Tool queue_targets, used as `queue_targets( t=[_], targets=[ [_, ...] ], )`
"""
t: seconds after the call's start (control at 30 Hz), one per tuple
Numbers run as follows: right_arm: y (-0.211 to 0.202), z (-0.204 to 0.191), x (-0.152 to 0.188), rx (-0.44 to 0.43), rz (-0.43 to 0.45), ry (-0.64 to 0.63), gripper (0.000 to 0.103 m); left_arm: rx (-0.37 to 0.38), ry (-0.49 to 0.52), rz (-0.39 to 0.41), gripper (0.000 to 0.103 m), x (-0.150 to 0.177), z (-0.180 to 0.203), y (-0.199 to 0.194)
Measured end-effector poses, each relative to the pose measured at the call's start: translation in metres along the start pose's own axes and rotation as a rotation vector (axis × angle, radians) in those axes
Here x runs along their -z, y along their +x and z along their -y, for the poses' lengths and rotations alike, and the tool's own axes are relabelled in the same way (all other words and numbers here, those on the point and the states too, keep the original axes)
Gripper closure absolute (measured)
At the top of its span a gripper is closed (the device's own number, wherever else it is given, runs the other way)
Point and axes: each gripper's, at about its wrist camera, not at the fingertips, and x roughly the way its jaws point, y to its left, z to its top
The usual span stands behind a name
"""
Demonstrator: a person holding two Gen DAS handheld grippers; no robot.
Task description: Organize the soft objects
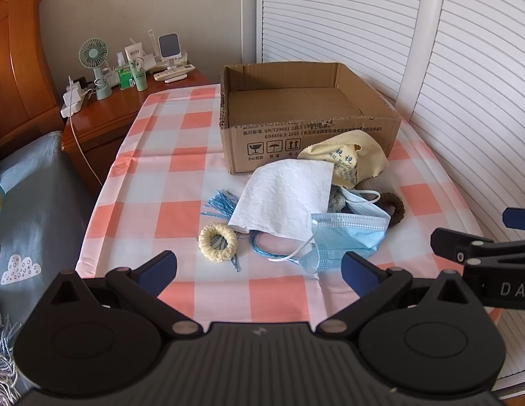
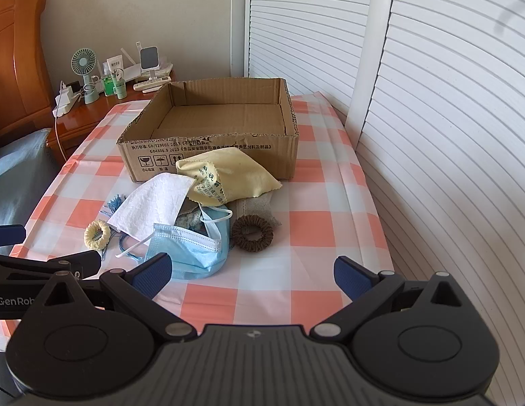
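Observation:
A heap of soft things lies on the checked tablecloth point(image 1: 181, 209) in front of an open cardboard box point(image 1: 306, 135) point(image 2: 208, 155): a white cloth point(image 1: 286, 196) point(image 2: 150, 203), a yellow printed cloth point(image 1: 347, 159) point(image 2: 225, 176), a blue face mask point(image 1: 347, 233) point(image 2: 191, 247), a cream knitted ring point(image 1: 217, 242) point(image 2: 97, 234), a brown scrunchie point(image 1: 396, 208) point(image 2: 253, 233) and blue cord point(image 1: 220, 203). My left gripper point(image 1: 259, 269) hovers open near the table's front edge, short of the ring and mask. My right gripper point(image 2: 252, 274) is open too, just right of the mask.
The box is empty inside. A wooden nightstand point(image 1: 106, 111) with a fan point(image 1: 93, 54), bottles and a charger stands far left, beside a bed point(image 1: 28, 196). White louvred doors point(image 2: 431, 118) run along the right side of the table.

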Motion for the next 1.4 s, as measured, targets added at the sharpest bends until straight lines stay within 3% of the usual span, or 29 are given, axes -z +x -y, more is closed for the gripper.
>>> queue_targets(
  t=[1.4],
  targets=[
    [-0.0035,0.0015,-0.0022,-0.002,0.013,0.001,0.000,-0.003,0.000,0.003,0.001,0.0000,-0.0006,-0.0018]
  ],
)
